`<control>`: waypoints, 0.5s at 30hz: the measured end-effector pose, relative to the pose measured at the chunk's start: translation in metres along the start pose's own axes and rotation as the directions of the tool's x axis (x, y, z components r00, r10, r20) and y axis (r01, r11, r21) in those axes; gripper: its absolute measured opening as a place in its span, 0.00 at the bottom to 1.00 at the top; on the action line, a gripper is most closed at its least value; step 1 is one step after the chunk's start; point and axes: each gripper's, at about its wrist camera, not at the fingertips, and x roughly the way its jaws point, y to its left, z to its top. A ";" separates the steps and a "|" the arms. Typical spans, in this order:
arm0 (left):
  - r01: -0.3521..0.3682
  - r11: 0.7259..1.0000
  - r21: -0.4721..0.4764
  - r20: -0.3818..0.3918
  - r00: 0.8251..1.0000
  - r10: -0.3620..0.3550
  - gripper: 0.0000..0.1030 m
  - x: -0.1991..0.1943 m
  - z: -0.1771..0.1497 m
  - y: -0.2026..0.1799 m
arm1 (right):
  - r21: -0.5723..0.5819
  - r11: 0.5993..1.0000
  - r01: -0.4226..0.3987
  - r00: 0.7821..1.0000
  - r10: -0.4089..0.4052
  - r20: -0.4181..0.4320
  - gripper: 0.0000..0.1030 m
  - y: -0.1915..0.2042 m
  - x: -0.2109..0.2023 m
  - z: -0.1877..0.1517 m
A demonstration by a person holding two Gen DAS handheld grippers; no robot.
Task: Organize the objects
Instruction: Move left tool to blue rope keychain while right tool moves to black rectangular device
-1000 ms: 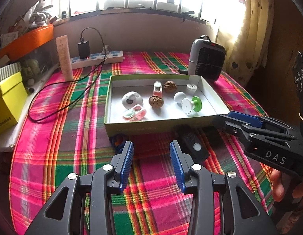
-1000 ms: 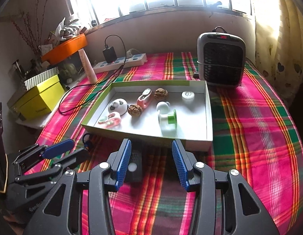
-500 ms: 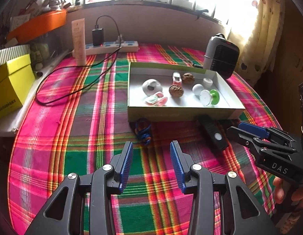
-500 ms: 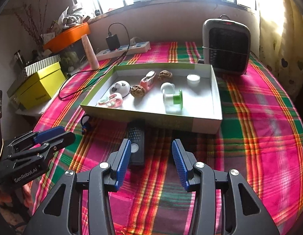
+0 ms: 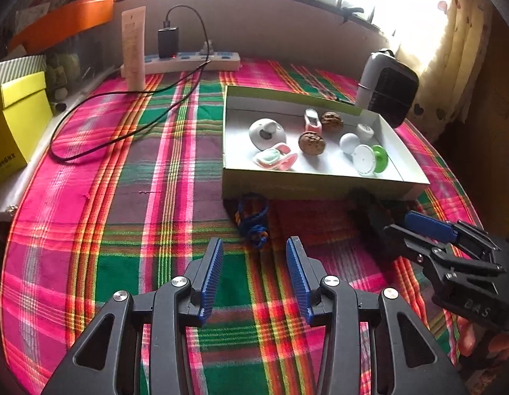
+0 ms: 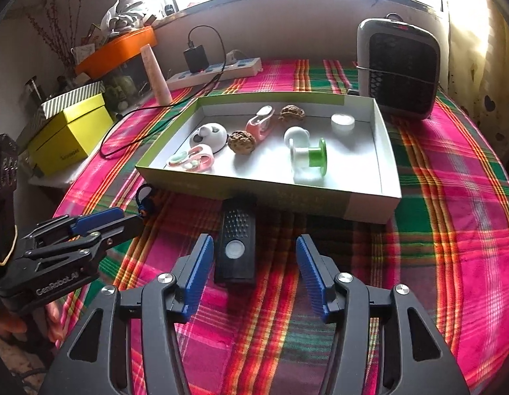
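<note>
Left gripper (image 5: 253,275) has drawn back from the shallow white cardboard tray (image 5: 320,186), jaws wide and empty, now lined up on the tangled blue cord (image 5: 252,220) lying just before the tray's front wall on the plaid-covered desk (image 5: 122,177). Right gripper (image 6: 251,271), also wide and empty, has pulled back too and now frames the black rectangular remote (image 6: 236,245), probably next for the tray.

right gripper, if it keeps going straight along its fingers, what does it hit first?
Most likely the black remote: it lies on the cloth just ahead of the open right gripper, roughly between its fingers. Behind it stands the box wall.
</note>
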 end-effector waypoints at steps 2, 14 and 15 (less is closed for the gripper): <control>0.008 1.000 -0.005 -0.005 1.000 -0.008 0.37 0.003 0.001 0.001 | -0.004 1.000 0.004 1.000 -0.004 -0.005 0.52 0.001 0.002 0.000; 0.007 1.000 -0.011 -0.012 1.000 -0.007 0.37 0.013 0.004 0.001 | -0.006 1.000 0.005 1.000 -0.005 -0.027 0.52 0.001 0.013 0.002; 0.007 1.000 -0.010 -0.011 1.000 -0.007 0.37 0.014 0.004 0.001 | -0.006 1.000 0.005 1.000 -0.005 -0.028 0.52 0.001 0.014 0.002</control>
